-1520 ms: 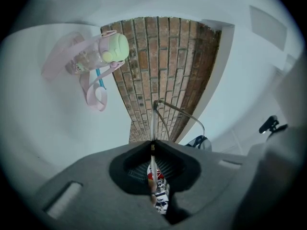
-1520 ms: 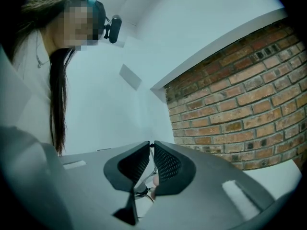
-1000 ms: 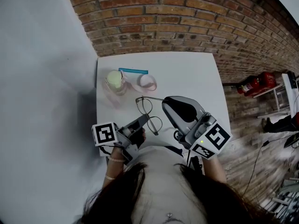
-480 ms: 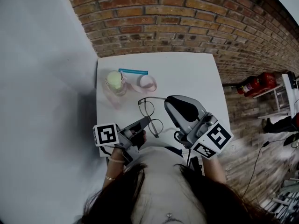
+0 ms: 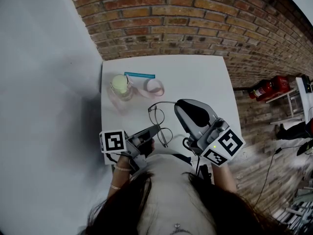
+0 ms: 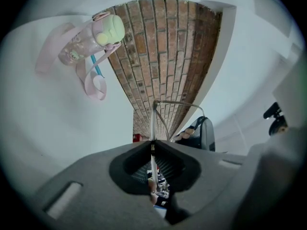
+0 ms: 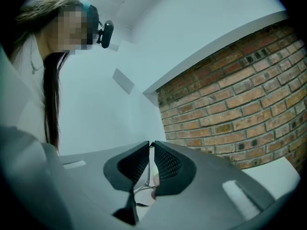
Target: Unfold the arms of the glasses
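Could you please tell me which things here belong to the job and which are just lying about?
Job: thin wire-framed glasses; left gripper and right gripper, both shut on them.
Lying about: pink bottle with pale green lid, pink strap loop, blue stick.

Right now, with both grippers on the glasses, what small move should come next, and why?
Probably ease the right gripper slightly outward, away from the left gripper, holding that one steady. Left clamps the glasses by the rim; right pinches one arm, swung out, perhaps not fully.
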Demonstrator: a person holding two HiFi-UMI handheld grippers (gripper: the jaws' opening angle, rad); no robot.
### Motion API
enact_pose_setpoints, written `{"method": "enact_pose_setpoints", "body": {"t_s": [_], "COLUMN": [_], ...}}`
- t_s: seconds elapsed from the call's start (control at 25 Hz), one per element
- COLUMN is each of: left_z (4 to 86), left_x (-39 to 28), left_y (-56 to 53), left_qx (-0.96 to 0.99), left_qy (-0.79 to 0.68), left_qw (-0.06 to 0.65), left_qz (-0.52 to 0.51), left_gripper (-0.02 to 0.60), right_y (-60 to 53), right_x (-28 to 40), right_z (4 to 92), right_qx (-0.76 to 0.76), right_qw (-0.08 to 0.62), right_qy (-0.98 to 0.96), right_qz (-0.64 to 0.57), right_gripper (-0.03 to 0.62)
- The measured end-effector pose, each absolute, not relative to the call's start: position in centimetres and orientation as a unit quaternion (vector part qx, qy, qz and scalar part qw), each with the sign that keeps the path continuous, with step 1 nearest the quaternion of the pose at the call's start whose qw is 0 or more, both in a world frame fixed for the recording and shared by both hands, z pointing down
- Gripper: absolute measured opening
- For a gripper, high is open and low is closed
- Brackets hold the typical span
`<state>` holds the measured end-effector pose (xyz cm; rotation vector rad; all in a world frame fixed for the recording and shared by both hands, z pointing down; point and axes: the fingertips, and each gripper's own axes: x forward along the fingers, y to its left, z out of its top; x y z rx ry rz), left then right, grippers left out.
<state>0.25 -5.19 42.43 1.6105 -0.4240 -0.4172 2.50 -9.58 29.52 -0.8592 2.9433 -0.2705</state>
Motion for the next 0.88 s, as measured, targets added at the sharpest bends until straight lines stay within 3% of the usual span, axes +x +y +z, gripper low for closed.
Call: {"method": "enact_pose_setpoints", "body": {"t_s": [0.44, 0.88], "left_z": [43.6, 42.9], "left_x": [0.2, 0.3], "left_y": [-4.6, -5.2], "left_qx": [0.727, 0.712], "left_qy": [-0.190, -0.183], "left_qw": [0.644, 0.653], "left_qz": [-0.142, -0.183], "left_gripper": [0.021, 0.021], "right_y": [-9.9, -9.6], "right_x": [2.9, 2.6], "right_z": [29.6, 29.6], "right_qx": [-0.284, -0.269], "right_qw": [0.037, 0.053], "right_qy": [0.954, 0.956], "right_qz": [-0.092, -0.103], "right_gripper": [0.040, 0.049]}}
